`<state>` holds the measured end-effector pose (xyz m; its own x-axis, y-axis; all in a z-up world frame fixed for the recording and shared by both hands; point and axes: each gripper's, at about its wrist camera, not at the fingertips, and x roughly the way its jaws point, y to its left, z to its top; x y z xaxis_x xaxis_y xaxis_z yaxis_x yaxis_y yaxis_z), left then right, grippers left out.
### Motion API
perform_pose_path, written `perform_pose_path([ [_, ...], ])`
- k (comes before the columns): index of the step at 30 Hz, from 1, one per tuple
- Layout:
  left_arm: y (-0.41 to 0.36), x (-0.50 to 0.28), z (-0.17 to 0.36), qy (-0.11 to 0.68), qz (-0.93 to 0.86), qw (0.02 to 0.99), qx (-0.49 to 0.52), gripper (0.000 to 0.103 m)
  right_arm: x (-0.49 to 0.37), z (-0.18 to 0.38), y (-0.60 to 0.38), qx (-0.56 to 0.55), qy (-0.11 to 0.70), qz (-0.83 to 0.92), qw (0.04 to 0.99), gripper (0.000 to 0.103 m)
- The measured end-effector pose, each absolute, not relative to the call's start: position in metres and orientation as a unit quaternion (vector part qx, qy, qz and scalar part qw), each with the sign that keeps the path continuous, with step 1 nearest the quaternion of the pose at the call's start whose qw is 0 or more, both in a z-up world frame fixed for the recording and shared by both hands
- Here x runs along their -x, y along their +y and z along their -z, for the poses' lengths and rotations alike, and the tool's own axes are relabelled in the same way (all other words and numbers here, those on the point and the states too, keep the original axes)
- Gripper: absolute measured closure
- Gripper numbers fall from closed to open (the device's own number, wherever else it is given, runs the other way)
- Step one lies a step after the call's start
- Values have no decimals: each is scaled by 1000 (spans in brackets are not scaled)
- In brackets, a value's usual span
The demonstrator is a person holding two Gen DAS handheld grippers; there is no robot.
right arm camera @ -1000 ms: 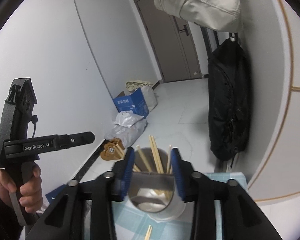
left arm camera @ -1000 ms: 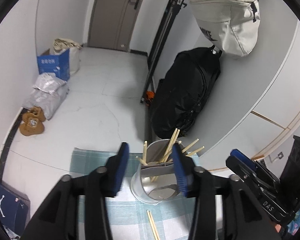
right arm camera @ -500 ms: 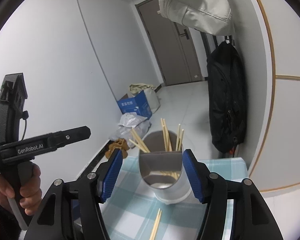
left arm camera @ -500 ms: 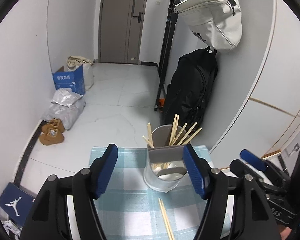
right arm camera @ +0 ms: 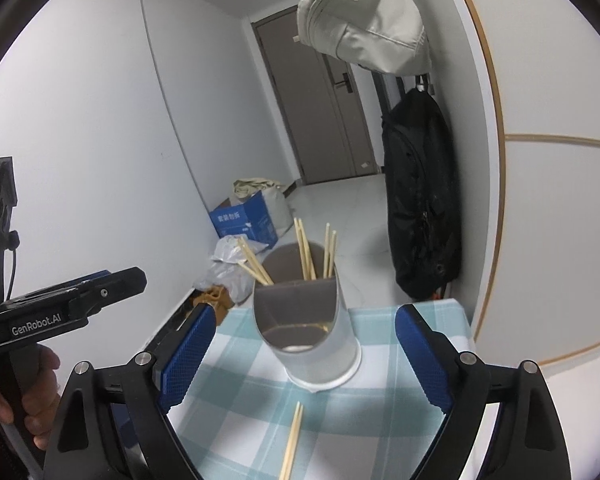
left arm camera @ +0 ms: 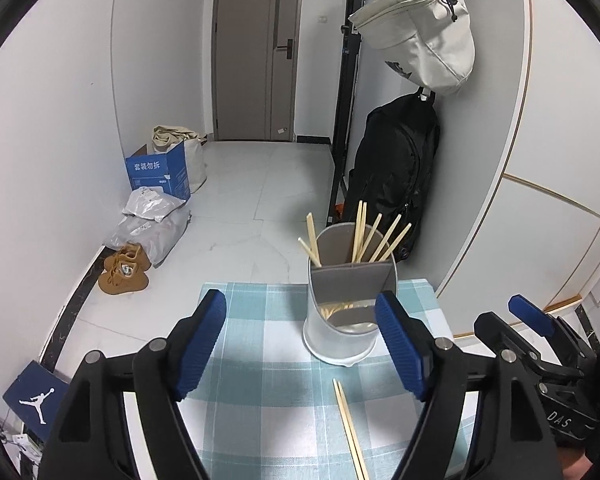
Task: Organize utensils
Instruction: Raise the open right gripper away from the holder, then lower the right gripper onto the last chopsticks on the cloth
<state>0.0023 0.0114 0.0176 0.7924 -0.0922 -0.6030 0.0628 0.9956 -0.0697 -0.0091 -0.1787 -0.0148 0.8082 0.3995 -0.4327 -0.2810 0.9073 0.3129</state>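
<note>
A grey two-compartment utensil holder [left arm camera: 346, 312] stands on the teal checked cloth [left arm camera: 260, 400], with several wooden chopsticks [left arm camera: 376, 236] upright in its back compartment. It also shows in the right wrist view [right arm camera: 312, 332]. A loose pair of chopsticks [left arm camera: 350, 428] lies on the cloth in front of it, also in the right wrist view [right arm camera: 292, 440]. My left gripper [left arm camera: 300, 344] is open and empty, short of the holder. My right gripper [right arm camera: 304, 356] is open and empty, also just short of the holder.
The table ends just behind the holder. Beyond it are a tiled floor, a blue box [left arm camera: 160, 172], plastic bags, brown shoes [left arm camera: 124, 272], a black backpack [left arm camera: 396, 172] and a beige bag [left arm camera: 424, 32] hanging on the wall at right.
Both grippers have opened wide and drawn back from the holder, which they were closed around a second ago. The holder stands free on the cloth.
</note>
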Motion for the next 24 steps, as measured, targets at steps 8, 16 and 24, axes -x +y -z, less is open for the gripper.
perform_pose_path([
  [8, 9, -3, 16, 332, 39, 942, 28, 29, 12, 48, -180, -120, 284, -180, 934, 11],
  [16, 11, -14, 47, 352, 26, 935, 42, 29, 8, 69, -177, -108, 320, -177, 925, 8],
  [24, 26, -21, 68, 375, 14, 925, 51, 29, -7, 102, -161, -97, 387, -186, 898, 9],
])
